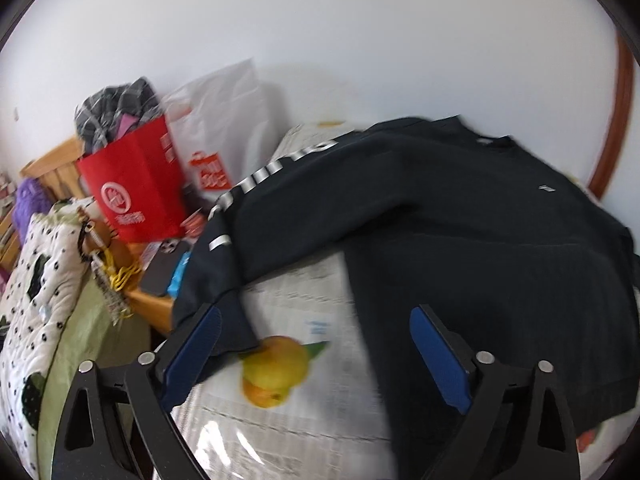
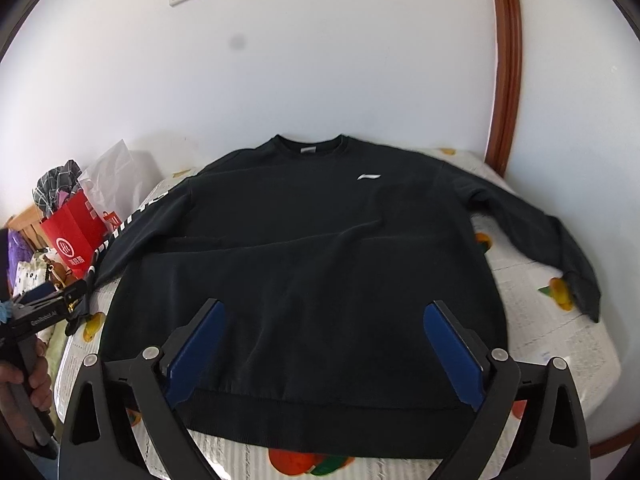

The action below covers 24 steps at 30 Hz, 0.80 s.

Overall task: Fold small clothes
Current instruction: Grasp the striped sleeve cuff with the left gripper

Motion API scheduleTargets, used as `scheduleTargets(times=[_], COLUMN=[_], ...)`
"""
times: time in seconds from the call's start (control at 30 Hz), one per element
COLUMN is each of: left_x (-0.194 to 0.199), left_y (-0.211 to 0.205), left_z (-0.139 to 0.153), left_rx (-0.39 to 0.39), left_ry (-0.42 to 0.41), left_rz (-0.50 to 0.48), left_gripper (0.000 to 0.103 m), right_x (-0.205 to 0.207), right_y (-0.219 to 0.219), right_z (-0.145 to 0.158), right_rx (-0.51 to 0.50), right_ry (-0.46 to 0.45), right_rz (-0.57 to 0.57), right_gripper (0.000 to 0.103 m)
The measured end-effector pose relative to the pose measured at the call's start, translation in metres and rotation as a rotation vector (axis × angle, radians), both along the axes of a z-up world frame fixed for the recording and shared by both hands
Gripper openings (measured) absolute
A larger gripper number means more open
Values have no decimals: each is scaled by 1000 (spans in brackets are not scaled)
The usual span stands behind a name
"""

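Black long-sleeved cotton sweatshirt (image 2: 320, 264) spread flat, front up, on newspaper-print tablecloth with fruit pictures (image 2: 540, 336) — collar toward wall, hem nearest. Right gripper (image 2: 320, 344) above lower body of garment, blue pads wide apart, nothing held. Left gripper (image 1: 316, 356) near lettered sleeve cuff, equally wide, empty — view blurred, lettering unreadable. Red paper bag (image 1: 136, 188) behind.

sweatshirt (image 2: 320, 248) flat on table (image 2: 540, 344), bag (image 2: 74, 224) left.
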<state>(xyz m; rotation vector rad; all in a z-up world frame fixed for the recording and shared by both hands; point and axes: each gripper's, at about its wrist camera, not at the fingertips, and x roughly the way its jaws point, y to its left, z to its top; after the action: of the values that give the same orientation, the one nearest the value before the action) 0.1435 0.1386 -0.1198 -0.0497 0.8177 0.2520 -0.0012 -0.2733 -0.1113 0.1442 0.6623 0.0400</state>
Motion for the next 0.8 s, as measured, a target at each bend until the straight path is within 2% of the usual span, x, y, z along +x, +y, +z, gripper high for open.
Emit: scheduleTargets(times=[0.27, 0.3, 0.4, 0.47, 0.53, 0.6, 0.7, 0.8], left_x=[20, 23, 29, 29, 29, 31, 32, 28], left_y=[53, 56, 57, 56, 56, 62, 67, 64], left_z=[-47, -51, -61, -61, -59, -58, -52, -35], left_rx=[33, 37, 32, 41, 63, 59, 34, 46], left_ry=[86, 89, 124, 100, 95, 100, 102, 73], left_rz=[103, 109, 107, 103, 103, 119, 128, 136], left_gripper=[90, 86, 69, 62, 35, 20, 9, 7], right_x=[40, 43, 54, 56, 59, 62, 64, 59], right_y=[6, 7, 12, 16, 21, 25, 23, 17], right_z=[-27, -28, -32, -34, -36, -35, -33, -28], right_rx=[-9, -8, 13, 20, 0, -25, -16, 0], right_ry=[73, 84, 108, 115, 123, 125, 130, 109], right_rz=[-31, -34, -35, -23, -17, -19, -12, -3], right_gripper=[95, 95, 95, 95, 95, 95, 95, 95])
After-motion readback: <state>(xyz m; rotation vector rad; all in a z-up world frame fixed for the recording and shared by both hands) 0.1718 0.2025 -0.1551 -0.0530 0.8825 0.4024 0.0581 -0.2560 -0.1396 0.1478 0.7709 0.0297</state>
